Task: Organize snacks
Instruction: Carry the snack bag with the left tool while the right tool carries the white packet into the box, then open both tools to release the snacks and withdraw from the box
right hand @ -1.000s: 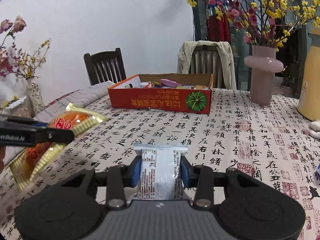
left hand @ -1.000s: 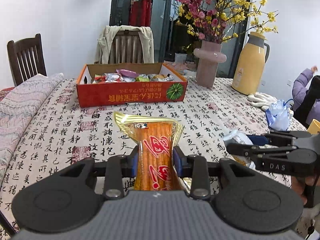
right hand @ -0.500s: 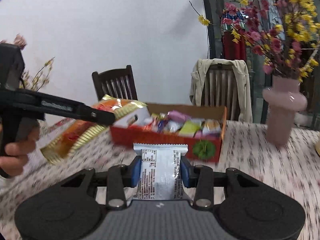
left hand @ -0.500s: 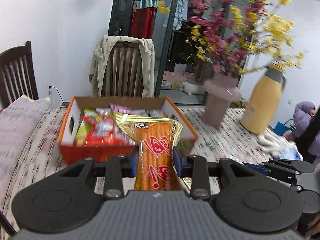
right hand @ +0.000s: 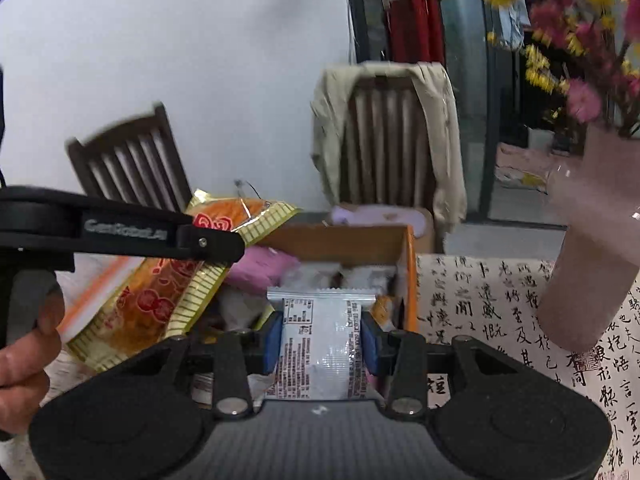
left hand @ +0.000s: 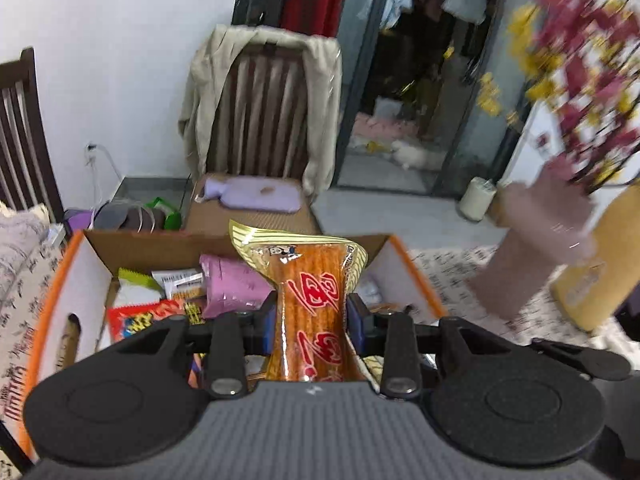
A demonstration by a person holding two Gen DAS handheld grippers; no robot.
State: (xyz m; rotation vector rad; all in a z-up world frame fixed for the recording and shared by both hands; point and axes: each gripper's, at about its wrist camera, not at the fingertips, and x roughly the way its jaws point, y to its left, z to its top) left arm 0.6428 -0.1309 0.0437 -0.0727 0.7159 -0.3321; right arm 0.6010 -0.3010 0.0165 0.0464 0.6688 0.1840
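Your left gripper point(left hand: 312, 316) is clamped on the orange packet point(left hand: 314, 312); your right gripper point(right hand: 322, 344) is clamped on the silver packet point(right hand: 324, 344). Both packets hang over the near part of the box point(left hand: 416, 276). The box holds other snacks point(left hand: 232, 286). The pink vase point(right hand: 592, 248) stands right of the box; 1 draped chair point(left hand: 272, 108) stands beyond it.

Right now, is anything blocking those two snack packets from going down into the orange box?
Nothing visible blocks them. The orange-and-gold packet and the silver packet hang over the open, lidless orange box. Below lie only other snacks, like the pink packet.
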